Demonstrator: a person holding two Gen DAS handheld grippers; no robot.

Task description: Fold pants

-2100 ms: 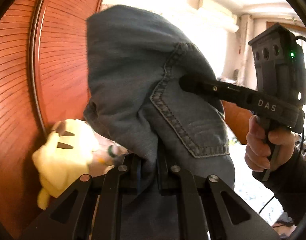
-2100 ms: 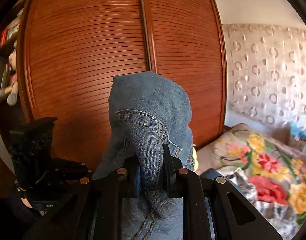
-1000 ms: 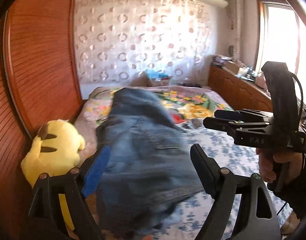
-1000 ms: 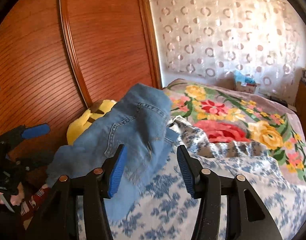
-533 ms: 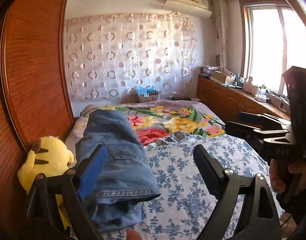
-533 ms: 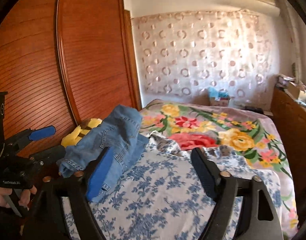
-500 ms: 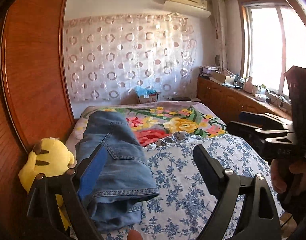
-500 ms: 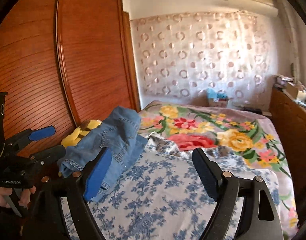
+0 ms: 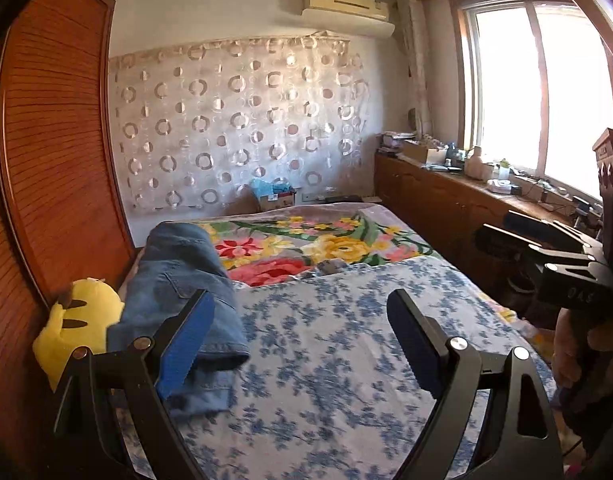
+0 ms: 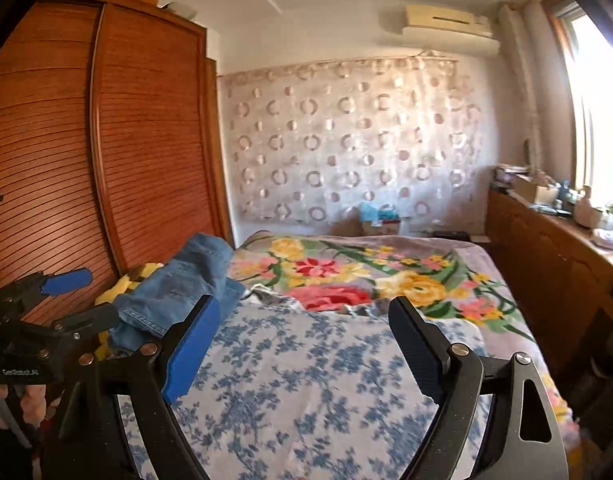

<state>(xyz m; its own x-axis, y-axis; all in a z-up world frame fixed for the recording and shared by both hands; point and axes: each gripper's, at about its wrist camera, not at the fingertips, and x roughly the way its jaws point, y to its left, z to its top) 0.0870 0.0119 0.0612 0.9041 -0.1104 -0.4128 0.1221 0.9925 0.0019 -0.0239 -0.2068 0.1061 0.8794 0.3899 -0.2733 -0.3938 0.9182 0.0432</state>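
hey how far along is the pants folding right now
Done, it seems: the jeans lie bundled on the bed beside the yellow plush. In hand: nothing; the left tool and right tool are open and empty. Left: maybe tidying the loose bundle.

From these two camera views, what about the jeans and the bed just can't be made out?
- jeans: the near end is hidden behind the left gripper finger in the left wrist view; how neatly they are folded cannot be told.
- yellow plush toy: mostly covered by the jeans in the right wrist view.
- bed: its near edge is cut off by both frames.
- right gripper: open, holding nothing.
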